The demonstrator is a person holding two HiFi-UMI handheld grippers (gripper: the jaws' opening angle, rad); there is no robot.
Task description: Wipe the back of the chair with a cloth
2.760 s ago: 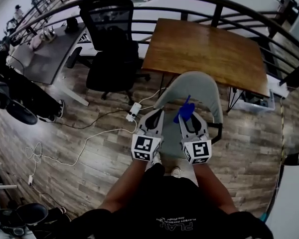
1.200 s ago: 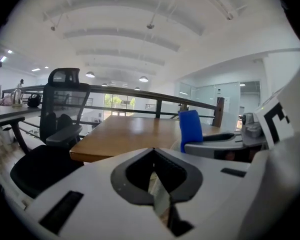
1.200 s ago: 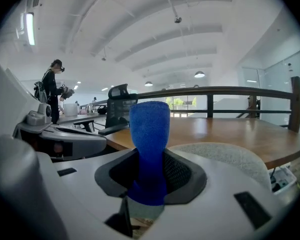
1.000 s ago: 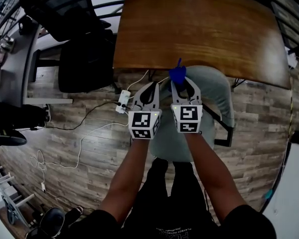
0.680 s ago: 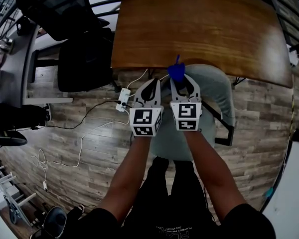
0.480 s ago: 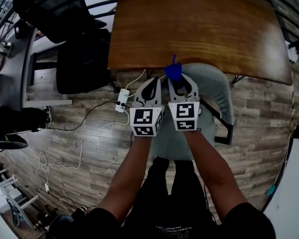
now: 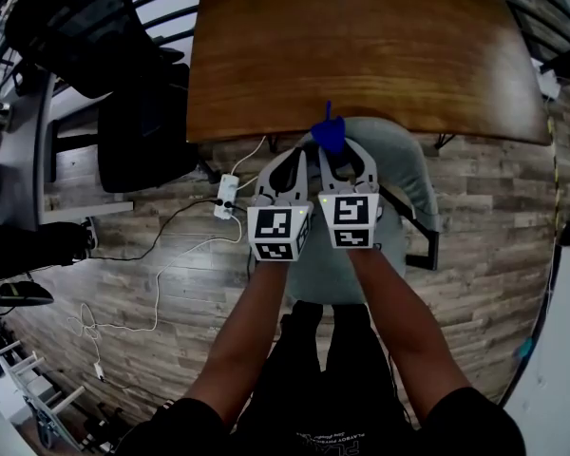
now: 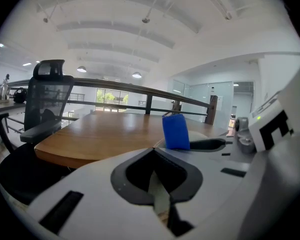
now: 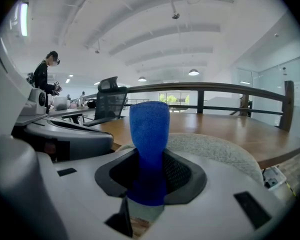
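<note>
The blue cloth (image 7: 331, 137), a soft upright roll, is pinched in the right hand-held gripper (image 7: 335, 152) at the top edge of the grey chair (image 7: 404, 164) back, just by the wooden bench's (image 7: 361, 46) near edge. The left hand-held gripper (image 7: 287, 160) hovers just beside it, jaws together on nothing. Plank floor (image 7: 494, 217) lies open to the right; a black office chair (image 7: 142, 131) stands to the left.

Occlusions and cut-offs, all views.
Most of the chair (image 7: 406, 173) seat and back lies under the left gripper (image 7: 294, 157), right gripper (image 7: 340, 152) and forearms (image 7: 255, 321); whether the cloth (image 7: 329, 133) touches it cannot be told. Its lower end is buried between the right jaws. The table (image 7: 361, 46) is cut by the top edge, the black office chair (image 7: 123, 93) by the upper left. The distant person (image 9: 44, 74) is too small for detail.
</note>
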